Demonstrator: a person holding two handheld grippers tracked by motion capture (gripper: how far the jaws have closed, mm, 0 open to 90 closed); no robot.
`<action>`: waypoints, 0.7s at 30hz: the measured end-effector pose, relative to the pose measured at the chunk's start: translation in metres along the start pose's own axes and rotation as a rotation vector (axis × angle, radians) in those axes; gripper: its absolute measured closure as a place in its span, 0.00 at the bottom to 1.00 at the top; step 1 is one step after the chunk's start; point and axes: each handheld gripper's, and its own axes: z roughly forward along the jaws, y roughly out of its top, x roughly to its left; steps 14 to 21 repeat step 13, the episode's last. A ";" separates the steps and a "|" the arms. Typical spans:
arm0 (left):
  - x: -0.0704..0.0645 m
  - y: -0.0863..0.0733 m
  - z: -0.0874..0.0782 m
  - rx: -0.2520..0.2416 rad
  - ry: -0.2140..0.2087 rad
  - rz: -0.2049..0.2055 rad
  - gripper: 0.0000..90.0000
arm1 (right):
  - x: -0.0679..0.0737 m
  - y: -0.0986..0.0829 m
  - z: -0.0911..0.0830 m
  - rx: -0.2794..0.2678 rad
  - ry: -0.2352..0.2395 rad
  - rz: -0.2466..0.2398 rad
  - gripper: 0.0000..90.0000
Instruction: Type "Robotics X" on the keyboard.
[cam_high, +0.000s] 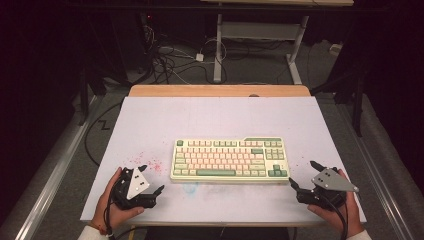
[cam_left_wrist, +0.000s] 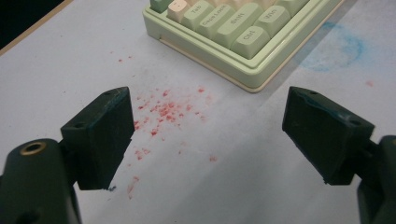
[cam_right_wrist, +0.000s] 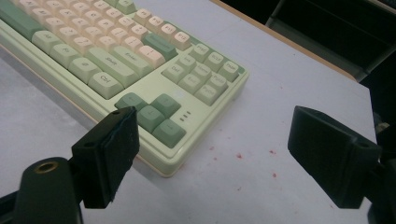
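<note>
A pale green keyboard (cam_high: 230, 159) with cream and green keys lies flat at the middle of the white table top (cam_high: 220, 115). My left gripper (cam_high: 151, 178) rests open near the front left, a short way off the keyboard's left end; its view has the keyboard's near left corner (cam_left_wrist: 243, 42) ahead of the wide-apart jaws. My right gripper (cam_high: 301, 175) is open at the front right, beside the keyboard's right end; in its view the arrow-key corner (cam_right_wrist: 154, 116) lies just past the left jaw. Neither gripper holds anything.
Red specks (cam_high: 150, 162) stain the table left of the keyboard, and a faint blue smear (cam_left_wrist: 334, 46) lies in front of it. A wooden edge (cam_high: 220, 90) runs along the far side. Cables (cam_high: 165, 60) and a desk frame (cam_high: 260, 35) stand on the floor beyond.
</note>
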 end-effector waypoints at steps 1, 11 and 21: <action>0.000 0.000 0.000 0.001 0.000 0.001 0.17 | 0.000 0.000 0.000 -0.001 -0.001 -0.002 0.19; 0.000 0.001 0.003 0.015 0.001 0.007 0.17 | 0.001 -0.001 0.002 0.008 0.008 -0.005 0.19; 0.000 0.001 0.004 0.017 0.000 0.007 0.17 | 0.000 -0.001 0.003 0.007 0.010 -0.002 0.19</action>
